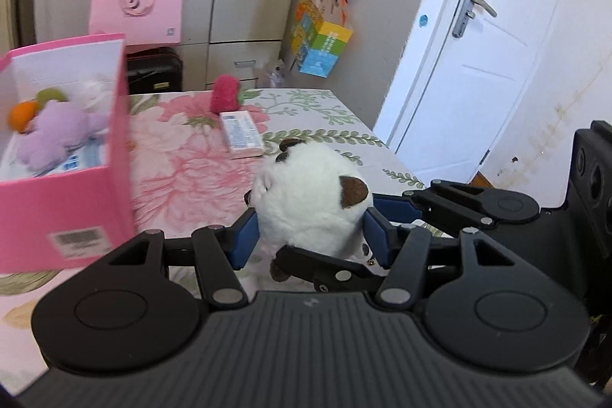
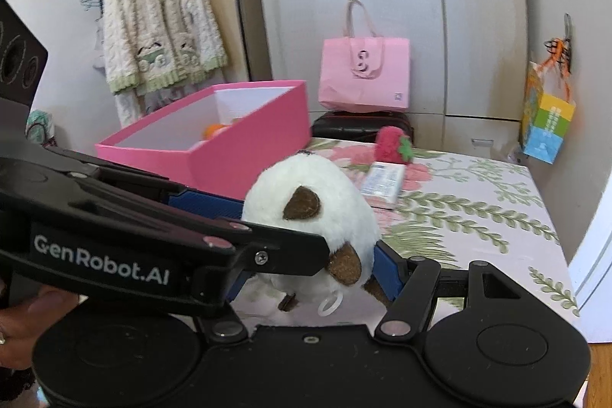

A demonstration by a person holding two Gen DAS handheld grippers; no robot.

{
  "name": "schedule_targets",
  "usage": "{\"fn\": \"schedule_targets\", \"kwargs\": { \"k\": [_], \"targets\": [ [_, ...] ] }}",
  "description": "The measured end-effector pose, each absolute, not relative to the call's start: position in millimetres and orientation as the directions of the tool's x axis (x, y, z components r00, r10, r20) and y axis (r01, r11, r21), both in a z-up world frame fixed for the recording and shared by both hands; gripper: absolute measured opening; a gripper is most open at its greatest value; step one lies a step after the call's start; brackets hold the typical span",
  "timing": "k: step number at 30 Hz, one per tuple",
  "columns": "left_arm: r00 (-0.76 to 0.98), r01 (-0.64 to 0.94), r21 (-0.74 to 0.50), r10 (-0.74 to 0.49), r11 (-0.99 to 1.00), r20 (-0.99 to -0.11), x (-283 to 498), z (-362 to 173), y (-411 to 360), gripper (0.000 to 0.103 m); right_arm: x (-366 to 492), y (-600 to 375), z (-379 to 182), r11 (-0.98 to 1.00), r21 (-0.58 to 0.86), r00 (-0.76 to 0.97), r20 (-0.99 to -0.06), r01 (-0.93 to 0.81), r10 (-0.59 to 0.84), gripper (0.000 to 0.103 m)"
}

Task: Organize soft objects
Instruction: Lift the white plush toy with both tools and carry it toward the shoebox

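**Plush toy carried between two claws toward the pink box**

The white plush toy (image 1: pixel 310 201) with brown ears is light, squashy and fuzzy; it will give under pressure and could slip, so the round body is the place to hold it, not an ear or the small ring hanging below. It sits raised above the flowered table (image 1: pixel 344 125), right of the pink box (image 1: pixel 69 213), which already holds other soft toys. The left claw (image 1: pixel 310 239) stands about half spread, its blue pads pressed on the toy's sides. The right claw (image 2: pixel 310 266) is likewise half spread and pinches the same toy. A strawberry plush (image 1: pixel 225 93) and a small packet (image 1: pixel 243 136) lie farther back on the table.
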State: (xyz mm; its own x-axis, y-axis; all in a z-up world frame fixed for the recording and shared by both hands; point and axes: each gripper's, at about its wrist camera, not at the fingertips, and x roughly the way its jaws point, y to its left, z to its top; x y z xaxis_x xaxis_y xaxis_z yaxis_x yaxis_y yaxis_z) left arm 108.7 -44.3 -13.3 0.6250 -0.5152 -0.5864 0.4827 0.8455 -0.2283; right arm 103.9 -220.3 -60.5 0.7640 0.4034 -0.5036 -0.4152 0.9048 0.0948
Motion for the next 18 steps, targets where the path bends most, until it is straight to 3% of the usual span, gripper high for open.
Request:
{"fn": "schedule_targets", "kwargs": {
  "k": [5, 18],
  "targets": [
    [0.661, 0.466, -0.195, -0.486, 0.863, -0.573, 87.3, 16.9, -12.5, 0.057, 83.5, -186.5, -34.4, 0.871, 0.010, 0.769, -0.465, -0.491, 0.438, 0.071],
    [0.826, 0.348, -0.188, -0.395, 0.918, -0.401, 92.8, 67.9, 77.7, 0.058, 108.9, -105.4, 20.4, 0.779, -0.010, 0.736, -0.336, -0.627, 0.588, 0.074]
  ]
}}
